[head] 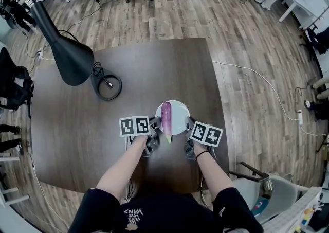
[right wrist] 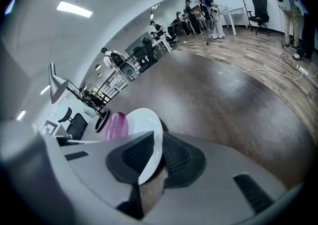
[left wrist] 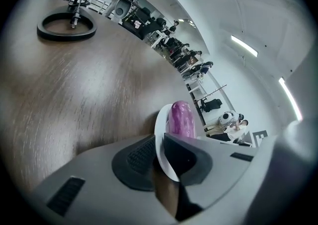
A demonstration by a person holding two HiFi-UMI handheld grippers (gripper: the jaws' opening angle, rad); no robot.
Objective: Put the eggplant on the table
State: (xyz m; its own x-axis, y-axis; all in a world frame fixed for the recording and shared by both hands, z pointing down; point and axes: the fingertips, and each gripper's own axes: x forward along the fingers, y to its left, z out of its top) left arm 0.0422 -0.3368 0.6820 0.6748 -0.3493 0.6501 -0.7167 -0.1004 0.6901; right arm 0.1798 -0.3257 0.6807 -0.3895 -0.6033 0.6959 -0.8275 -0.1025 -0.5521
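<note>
A purple eggplant point(head: 166, 116) lies lengthwise on a small white plate point(head: 179, 111) near the front of the dark wooden table point(head: 77, 124). My left gripper point(head: 154, 124) is at the plate's left rim and my right gripper point(head: 188, 124) at its right rim. In the left gripper view the plate point(left wrist: 161, 134) has its rim between the two dark pads, with the eggplant point(left wrist: 182, 118) just beyond; the left gripper point(left wrist: 160, 155) is shut on it. The right gripper point(right wrist: 151, 157) likewise pinches the plate point(right wrist: 141, 122), the eggplant point(right wrist: 115, 124) behind. Whether the plate rests on the table I cannot tell.
A black desk lamp point(head: 67, 54) leans over the table's back left, its ring base and cable point(head: 106, 86) a little behind the plate. The table's right edge is close to the right gripper. A white cable point(head: 257, 77) runs over the wooden floor.
</note>
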